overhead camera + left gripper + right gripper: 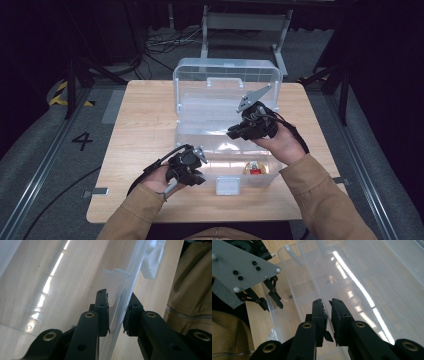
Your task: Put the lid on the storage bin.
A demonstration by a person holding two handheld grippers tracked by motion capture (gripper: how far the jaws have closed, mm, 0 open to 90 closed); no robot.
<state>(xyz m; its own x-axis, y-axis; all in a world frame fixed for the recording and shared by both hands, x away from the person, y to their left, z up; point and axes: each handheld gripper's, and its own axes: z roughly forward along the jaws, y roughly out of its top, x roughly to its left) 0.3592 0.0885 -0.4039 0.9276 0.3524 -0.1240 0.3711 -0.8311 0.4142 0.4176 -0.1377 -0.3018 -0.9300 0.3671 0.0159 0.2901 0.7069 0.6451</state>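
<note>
Quick read on where you're at. The clear plastic storage box (200,112) sits mid-table with its lid (227,75) stood open at the back, long axis running left to right in front of you.

Your left gripper (196,176) is down at the near-left corner. In the left gripper view its jaws straddle the box's front wall (120,293), one pad inside and one outside, closed in on it, so that hand is your anchor.

Your right gripper (233,133) is the one doing the work. It reaches in from the right, tips pointing left and down into the box. In the right gripper view the jaws (327,301) stand almost together, right over the thin rim of the clear inner tray (308,293). It's clear plastic on clear plastic there, so I honestly can't tell if the pads are biting on that rim or just sitting beside it.

The thing to watch: the tray lies lengthwise along the box, and you'd be holding it near the middle of one long edge. I'd say pull straight up, away from the held wall, or it'll tip.
</note>
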